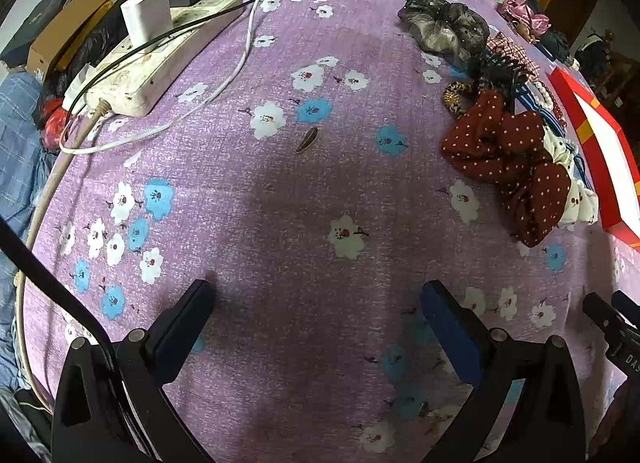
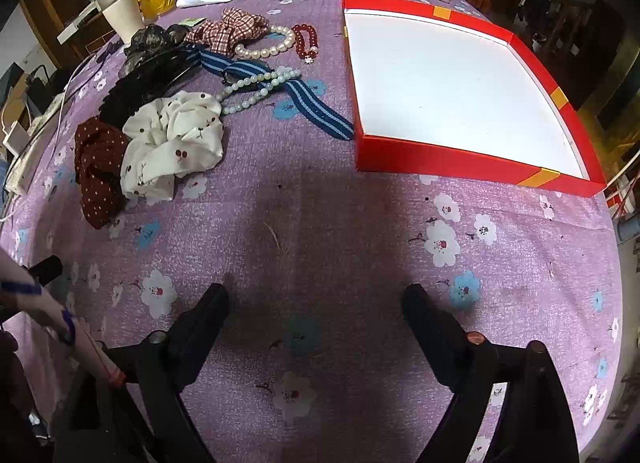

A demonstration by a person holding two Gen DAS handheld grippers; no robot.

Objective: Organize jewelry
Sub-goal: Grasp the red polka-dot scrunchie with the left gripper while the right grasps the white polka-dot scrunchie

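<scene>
The only writing that shows is a few white letters, "DAS", on the black edge of the right gripper seen at the far right of the left wrist view; the rest is cut off. The flat red cardboard box with a white floor [image 2: 460, 91] sits on the purple cloth with white and blue flowers [image 2: 320, 223], and nothing lies in it. Just beside the box's left wall a blue striped stretchy band [image 2: 320, 111] runs up to its near corner. Left of the box, further off, lie a string of pale green beads [image 2: 256, 89], a ring of big white pearls [image 2: 268, 48] and a small dark red bead bracelet [image 2: 306, 41]. Left of those are soft hair ties: a white cloth one with little cherries [image 2: 172, 143], a dark red one with white dots [image 2: 98, 167], a red checked one [image 2: 228, 33] and a black lacy one [image 2: 148, 59]. Far left of the box a dirty white power strip [image 1: 160, 59] holds a white plug block [image 1: 146, 15] with a white wire. A white paper cup [image 2: 122, 17] stands behind the pile. The left gripper [image 1: 316, 305] hangs over bare cloth with its fingers spread wide, nothing between them. The right gripper [image 2: 316, 303] is near the front of the box, fingers spread wide too, holding nothing
</scene>
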